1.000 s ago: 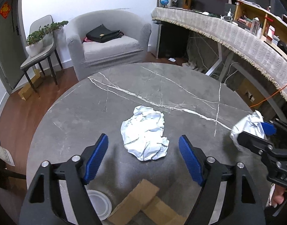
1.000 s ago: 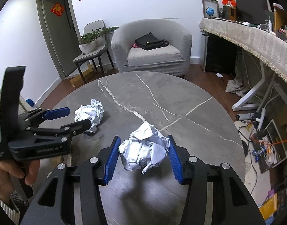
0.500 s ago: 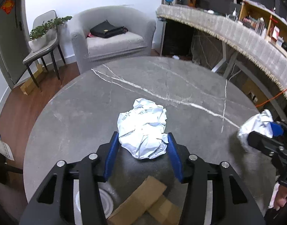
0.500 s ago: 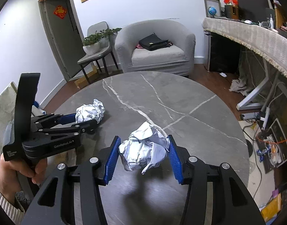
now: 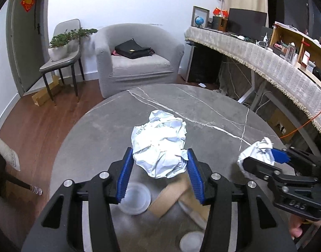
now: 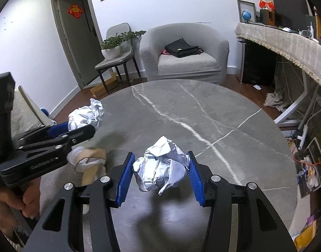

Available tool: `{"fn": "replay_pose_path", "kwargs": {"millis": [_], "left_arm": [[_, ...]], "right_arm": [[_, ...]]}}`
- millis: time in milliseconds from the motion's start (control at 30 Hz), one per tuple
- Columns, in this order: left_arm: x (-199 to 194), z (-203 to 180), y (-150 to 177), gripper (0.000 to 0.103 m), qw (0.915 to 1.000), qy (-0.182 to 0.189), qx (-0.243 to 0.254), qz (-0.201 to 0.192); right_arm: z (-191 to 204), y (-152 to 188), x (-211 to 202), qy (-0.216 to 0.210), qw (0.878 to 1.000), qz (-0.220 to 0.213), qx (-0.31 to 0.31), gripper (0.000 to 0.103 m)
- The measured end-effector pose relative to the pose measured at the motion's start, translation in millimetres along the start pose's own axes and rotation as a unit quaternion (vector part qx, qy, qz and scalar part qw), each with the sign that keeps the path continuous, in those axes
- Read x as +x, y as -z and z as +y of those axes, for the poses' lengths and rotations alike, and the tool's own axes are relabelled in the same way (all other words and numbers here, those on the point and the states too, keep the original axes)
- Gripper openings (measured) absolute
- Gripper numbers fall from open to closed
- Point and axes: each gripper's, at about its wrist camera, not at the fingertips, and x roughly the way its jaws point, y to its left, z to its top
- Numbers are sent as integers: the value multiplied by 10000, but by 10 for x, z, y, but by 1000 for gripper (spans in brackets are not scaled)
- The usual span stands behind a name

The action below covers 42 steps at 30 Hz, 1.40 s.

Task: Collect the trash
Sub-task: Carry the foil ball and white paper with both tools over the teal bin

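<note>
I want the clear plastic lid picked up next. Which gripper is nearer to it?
Left. The left gripper, shut on its paper ball, hangs right above the clear plastic lid. The right gripper, holding another paper ball, is off to the lid's right.

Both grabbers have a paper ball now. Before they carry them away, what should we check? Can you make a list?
1. Left gripper shut on its paper ball: ok; jaws just closed on it.
2. Right gripper shut on the other paper ball: ok.
3. Both balls lifted off the table: ok.
4. Trash left behind: not ok, cardboard and plastic lid remain.
5. Bin in sight: cannot tell.
</note>
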Motion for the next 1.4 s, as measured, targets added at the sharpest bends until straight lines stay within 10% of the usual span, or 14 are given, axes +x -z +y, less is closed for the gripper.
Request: {"fn": "replay_pose_path", "kwargs": {"millis": [700,1400], "left_arm": [[-762,827,426,53,9950,-786,-535,-314],[-741,1909,1039,54,9832,-1398,-1119,357]], "right_arm": [[856,43,-19,-570,9968,-326,-452,51],[1879,8,285,-1163,9877,-343,-983,51]]}}
